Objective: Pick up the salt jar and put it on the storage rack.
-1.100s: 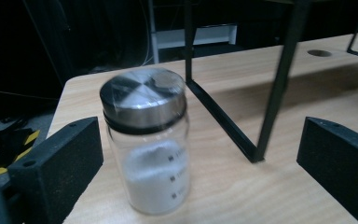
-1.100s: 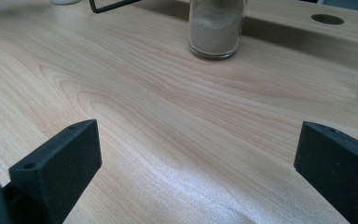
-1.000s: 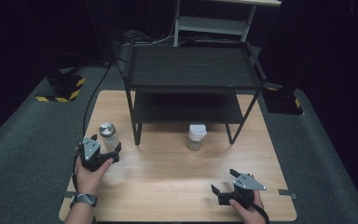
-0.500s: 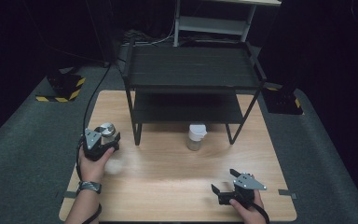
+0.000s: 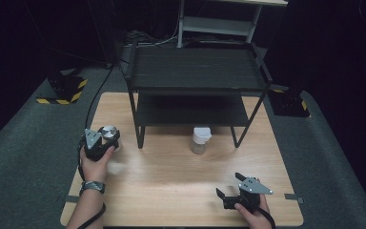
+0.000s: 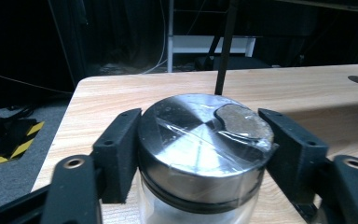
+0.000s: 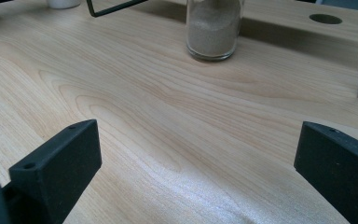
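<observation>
Near the wooden table's left edge, the left gripper has just been closing its jaws and now clamps the clear glass jar with a brushed-metal lid; a high, lid-level grip could let it tip or slip. The right gripper rests agape near the front edge

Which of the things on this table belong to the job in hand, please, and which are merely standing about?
In the job: left gripper, shut on the metal-lidded glass jar.

Standing about: white-capped jar of sand, black two-tier rack, right gripper, open above bare table.
</observation>
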